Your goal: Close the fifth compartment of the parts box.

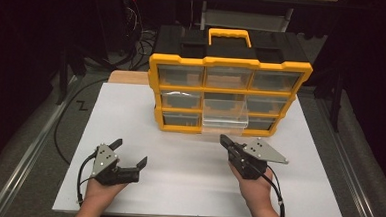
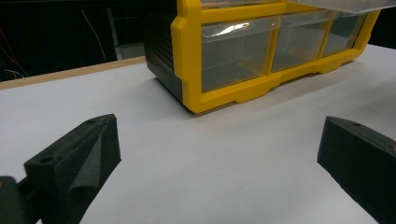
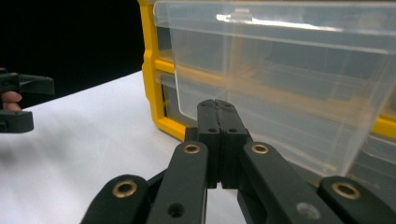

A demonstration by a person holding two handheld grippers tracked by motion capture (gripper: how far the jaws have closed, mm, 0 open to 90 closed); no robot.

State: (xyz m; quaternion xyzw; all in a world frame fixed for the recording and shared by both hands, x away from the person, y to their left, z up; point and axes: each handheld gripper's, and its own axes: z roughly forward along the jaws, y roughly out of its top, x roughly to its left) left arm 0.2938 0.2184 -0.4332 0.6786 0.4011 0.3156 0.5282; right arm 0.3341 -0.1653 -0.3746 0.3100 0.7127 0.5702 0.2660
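The clear plastic drawer [image 1: 225, 111] juts out of the middle column of the yellow organiser cabinet [image 1: 155, 76] on the white worktop [image 1: 187, 183]. The right gripper [image 1: 224, 139], jaws together, sits just before it; the left gripper [image 1: 129, 152] rests with jaws apart.

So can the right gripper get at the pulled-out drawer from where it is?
Probably yes: the right gripper, jaws shut, sits just in front of the clear drawer, with nothing between them.

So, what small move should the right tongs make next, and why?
Probably open the right tongs: their jaws are shut with nothing between them, just in front of the clear drawer that sticks out of the yellow organizer. Opened, they could take its front edge.
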